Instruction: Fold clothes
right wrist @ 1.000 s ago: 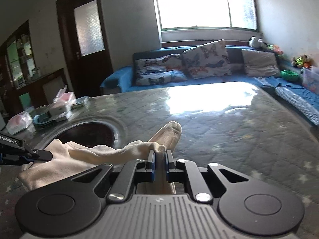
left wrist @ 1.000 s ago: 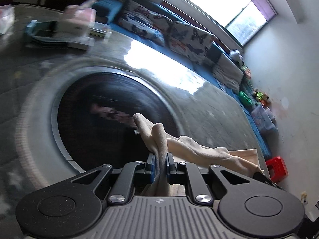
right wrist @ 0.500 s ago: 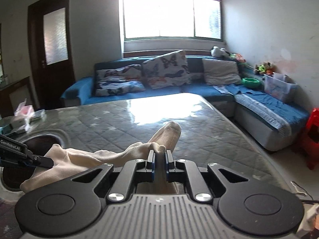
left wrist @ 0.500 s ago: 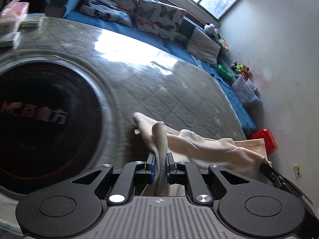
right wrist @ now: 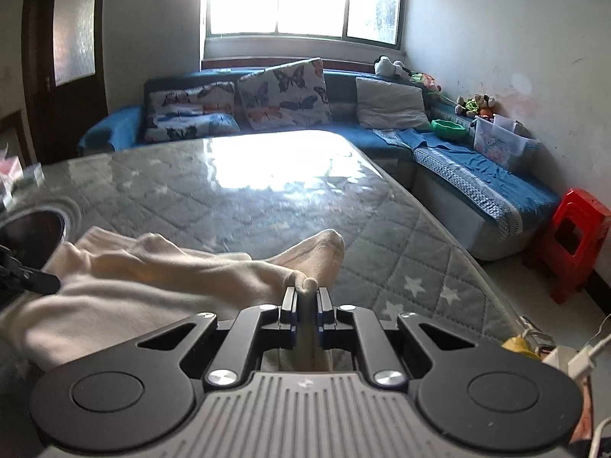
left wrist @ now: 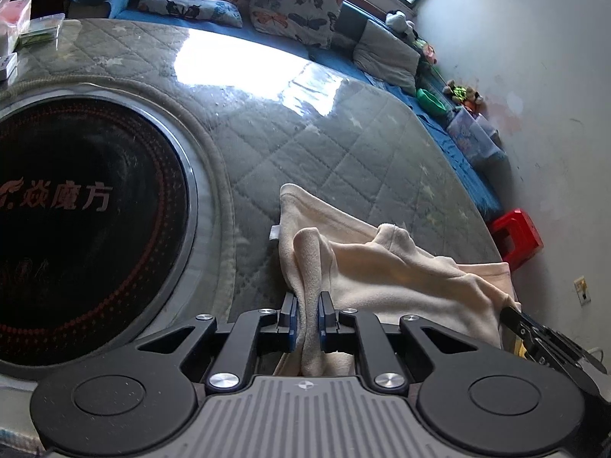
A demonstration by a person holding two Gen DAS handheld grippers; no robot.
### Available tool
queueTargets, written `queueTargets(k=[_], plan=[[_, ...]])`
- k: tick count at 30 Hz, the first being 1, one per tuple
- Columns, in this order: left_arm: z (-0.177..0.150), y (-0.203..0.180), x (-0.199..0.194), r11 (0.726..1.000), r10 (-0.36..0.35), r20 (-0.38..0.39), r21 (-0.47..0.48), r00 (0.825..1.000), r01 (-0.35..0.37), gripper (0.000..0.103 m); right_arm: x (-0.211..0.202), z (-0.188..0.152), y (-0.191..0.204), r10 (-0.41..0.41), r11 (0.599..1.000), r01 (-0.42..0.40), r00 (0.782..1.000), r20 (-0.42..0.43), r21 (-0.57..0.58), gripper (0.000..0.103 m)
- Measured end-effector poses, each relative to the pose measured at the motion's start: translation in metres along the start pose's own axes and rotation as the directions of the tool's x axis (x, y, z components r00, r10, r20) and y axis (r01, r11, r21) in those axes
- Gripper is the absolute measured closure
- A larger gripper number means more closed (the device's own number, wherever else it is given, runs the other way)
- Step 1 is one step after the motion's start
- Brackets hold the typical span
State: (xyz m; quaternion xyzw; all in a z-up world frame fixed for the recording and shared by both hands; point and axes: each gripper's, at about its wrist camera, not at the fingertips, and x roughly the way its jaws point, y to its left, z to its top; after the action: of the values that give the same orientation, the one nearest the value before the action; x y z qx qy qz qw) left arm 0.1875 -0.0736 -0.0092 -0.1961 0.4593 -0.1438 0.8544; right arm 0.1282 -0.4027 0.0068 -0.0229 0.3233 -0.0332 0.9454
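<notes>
On the quilted grey bench (left wrist: pixel 305 145), your cream garment (left wrist: pixel 389 271) lies bunched at 6 o'clock, just right of the round black cooktop (left wrist: pixel 84 221) at 9. Your left tool (left wrist: pixel 305 315) is pinched tight on a fold of cloth. Your right tool (right wrist: pixel 305 305) is likewise clamped on a fold, garment trailing toward 9 o'clock; red stool (right wrist: pixel 576 236) at 3

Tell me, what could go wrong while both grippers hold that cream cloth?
The left gripper and right gripper each pinch only a narrow bunch of the cream garment, so one bunch might slip free. The garment sags in wrinkles between them, so a fold could land crooked. It might also drag over the black round cooktop.
</notes>
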Motion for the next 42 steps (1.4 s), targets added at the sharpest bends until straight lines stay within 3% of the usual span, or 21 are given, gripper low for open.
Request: queueTargets(k=[6,8,11,13,19,28,42], plan=[[0.001,0.005,-0.005,1.0,0.013,0.004,0.005,1.0,-0.013,0.084,-0.002,-0.003,0.003,-0.039,0.999,0.039,0.999,-0.004,-0.005,0.089],[0.001,0.005,-0.009,1.0,0.018,0.014,0.014,1.0,-0.018,0.083,0.001,0.0,0.008,-0.009,1.0,0.009,1.0,-0.003,-0.002,0.088],[0.001,0.004,-0.015,0.998,0.041,0.043,0.043,0.998,-0.043,0.071,0.008,0.003,0.017,0.046,0.999,-0.046,0.999,-0.006,0.001,0.087],[0.001,0.004,-0.018,0.997,0.054,0.059,0.056,0.997,-0.058,0.07,0.012,0.006,0.022,0.082,0.997,-0.082,0.997,-0.008,0.003,0.082],[-0.002,0.001,-0.024,0.992,0.057,0.082,0.105,0.995,-0.066,0.066,0.035,0.013,0.039,0.151,0.989,-0.15,0.988,-0.027,0.013,0.081],[-0.004,-0.004,-0.02,0.981,0.073,0.091,0.171,0.993,-0.088,0.062,0.049,0.02,0.046,0.147,0.989,-0.148,0.988,-0.04,-0.023,0.081],[-0.009,-0.009,-0.016,0.962,0.116,0.1,0.236,0.988,-0.136,0.055,0.059,0.032,0.069,0.209,0.976,-0.211,0.976,-0.059,-0.042,0.08]])
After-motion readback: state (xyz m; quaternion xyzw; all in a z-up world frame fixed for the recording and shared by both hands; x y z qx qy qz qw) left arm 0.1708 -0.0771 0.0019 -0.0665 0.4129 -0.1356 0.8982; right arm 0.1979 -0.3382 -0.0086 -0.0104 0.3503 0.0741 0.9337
